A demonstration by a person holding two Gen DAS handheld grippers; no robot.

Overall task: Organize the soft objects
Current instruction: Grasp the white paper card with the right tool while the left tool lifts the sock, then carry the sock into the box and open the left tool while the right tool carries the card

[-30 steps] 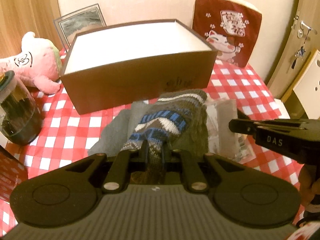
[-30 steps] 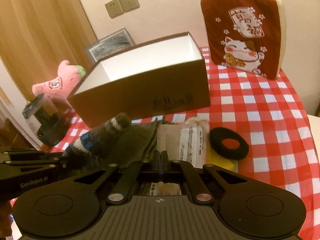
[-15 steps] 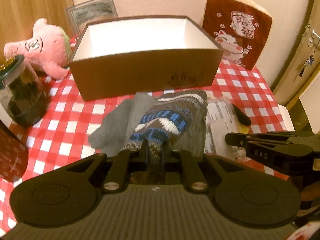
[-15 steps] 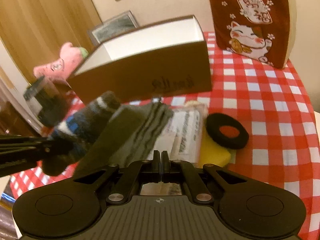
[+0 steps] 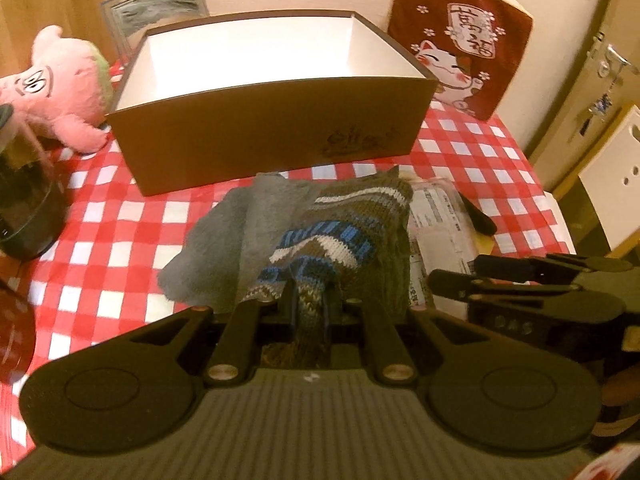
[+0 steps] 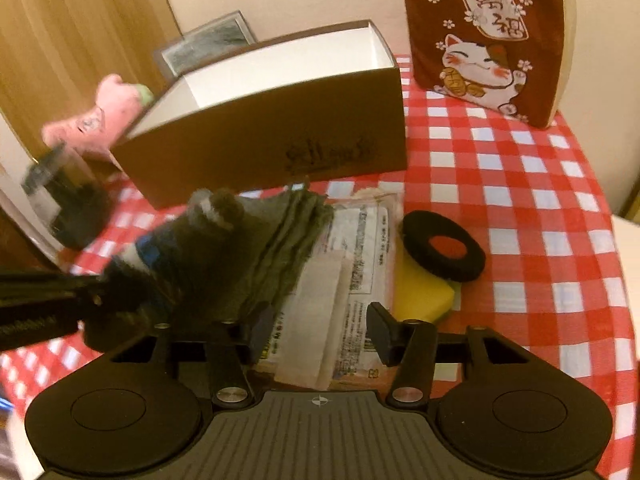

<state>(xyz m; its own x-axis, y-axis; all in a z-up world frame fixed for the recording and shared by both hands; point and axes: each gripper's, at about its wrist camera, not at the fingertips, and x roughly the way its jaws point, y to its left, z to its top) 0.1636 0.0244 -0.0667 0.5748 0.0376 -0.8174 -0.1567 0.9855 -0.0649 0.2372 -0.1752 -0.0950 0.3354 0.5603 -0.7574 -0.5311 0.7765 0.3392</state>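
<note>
Knit sock (image 5: 340,232) | left gripper (image 5: 311,300) clamps it | right gripper (image 6: 318,328) opening, unloaded | checked tablecloth (image 5: 120,220)

Table, red-white checked cloth (image 6: 520,184) | 12 o'clock: open brown box (image 5: 272,136) | 10: pink plush (image 5: 60,88) | 9: dark jar (image 5: 24,208) | 1: cat cushion (image 6: 484,40) | centre: grey cloth (image 5: 224,240), plastic packet (image 6: 360,256), yellow sponge (image 6: 420,292)

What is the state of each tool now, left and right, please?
Left tool: closed on the striped knit sock.
Right tool: opening, pads apart over the plastic packet, gripping nothing.
</note>
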